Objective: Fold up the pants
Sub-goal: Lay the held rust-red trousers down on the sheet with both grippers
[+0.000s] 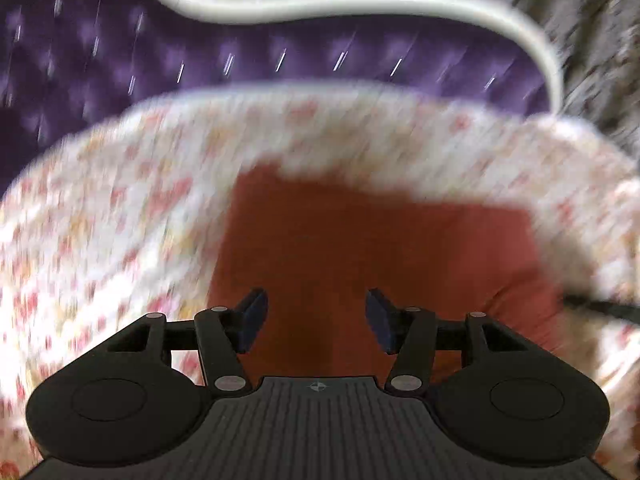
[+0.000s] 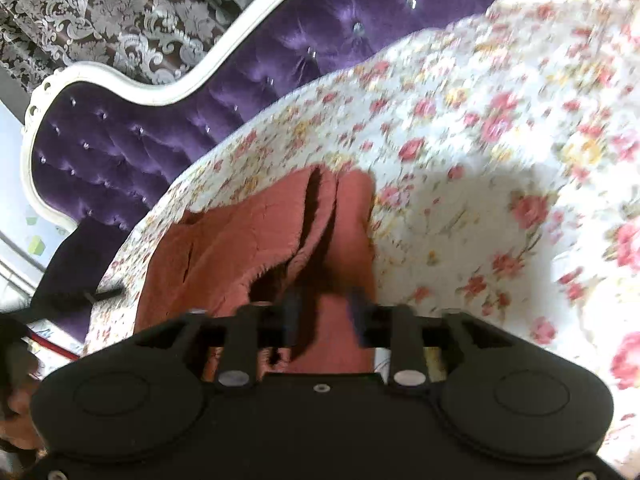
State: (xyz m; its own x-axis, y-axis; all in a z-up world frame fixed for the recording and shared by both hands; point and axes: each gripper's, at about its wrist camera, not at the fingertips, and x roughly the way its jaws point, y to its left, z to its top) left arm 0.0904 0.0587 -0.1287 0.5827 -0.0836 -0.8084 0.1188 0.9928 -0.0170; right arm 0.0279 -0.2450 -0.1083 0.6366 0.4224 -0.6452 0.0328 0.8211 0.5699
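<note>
Left gripper (image 1: pixel 316 316) fingers spread wide, nothing between, hovering over rust-red pants (image 1: pixel 360 248). Right gripper (image 2: pixel 325 312) fingers pinch a bunched fold of the pants (image 2: pixel 248 240). Pants lie on floral bedspread (image 2: pixel 460 152); beyond, purple tufted headboard (image 2: pixel 120 152) with white frame, patterned wall behind.

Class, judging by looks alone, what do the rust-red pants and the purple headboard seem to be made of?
Rust-red pants: matte woven cloth, probably cotton; frayed, fuzzy edges show. Purple tufted headboard: glossy velvet-like upholstery, sheen on its folds, glinting buttons.
</note>
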